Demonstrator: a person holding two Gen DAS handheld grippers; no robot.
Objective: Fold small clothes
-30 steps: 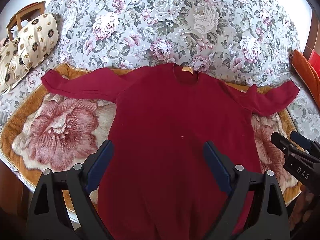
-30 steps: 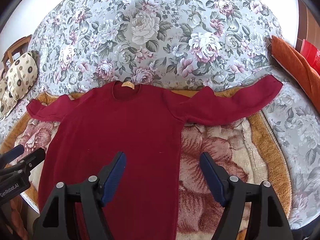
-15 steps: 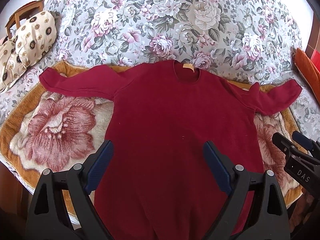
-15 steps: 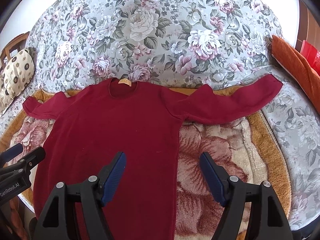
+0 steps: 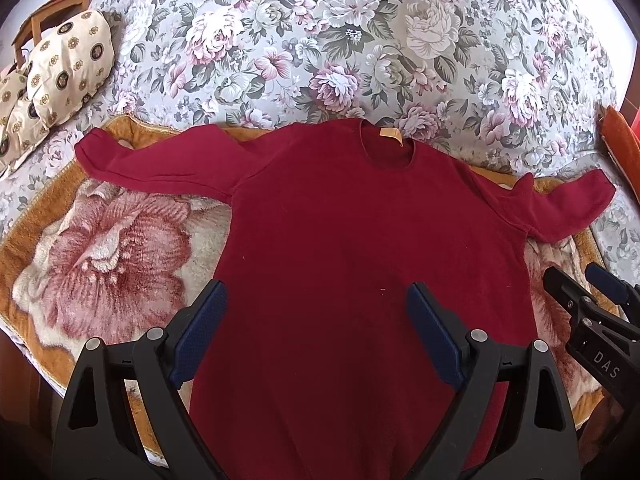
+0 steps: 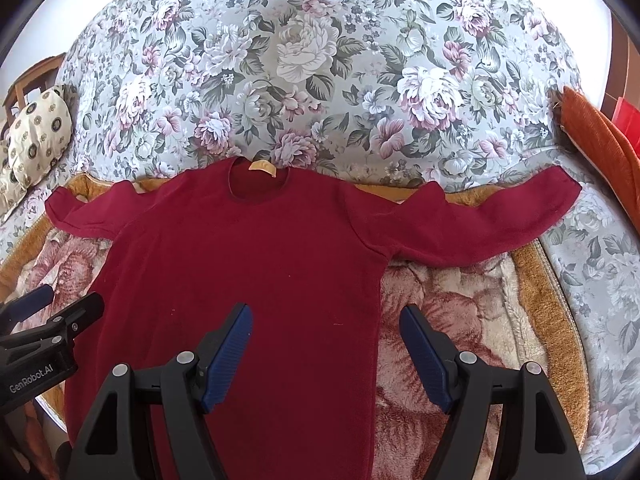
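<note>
On the bed (image 5: pixel 360 40), over its floral cover, a plush rose blanket (image 5: pixel 100 248) lies near the front edge. A red sweater (image 5: pixel 360 260) is spread flat on the blanket, neck away from the cameras, both sleeves stretched out sideways and its yellow label (image 6: pixel 262 167) showing. Patterned cushions (image 5: pixel 52 80) sit at far left, an orange cloth (image 6: pixel 600 136) at far right. The left tool (image 5: pixel 316 332) and right tool (image 6: pixel 326 350) hover above the sweater's lower part, both jaws wide apart, gripping nothing.
</note>
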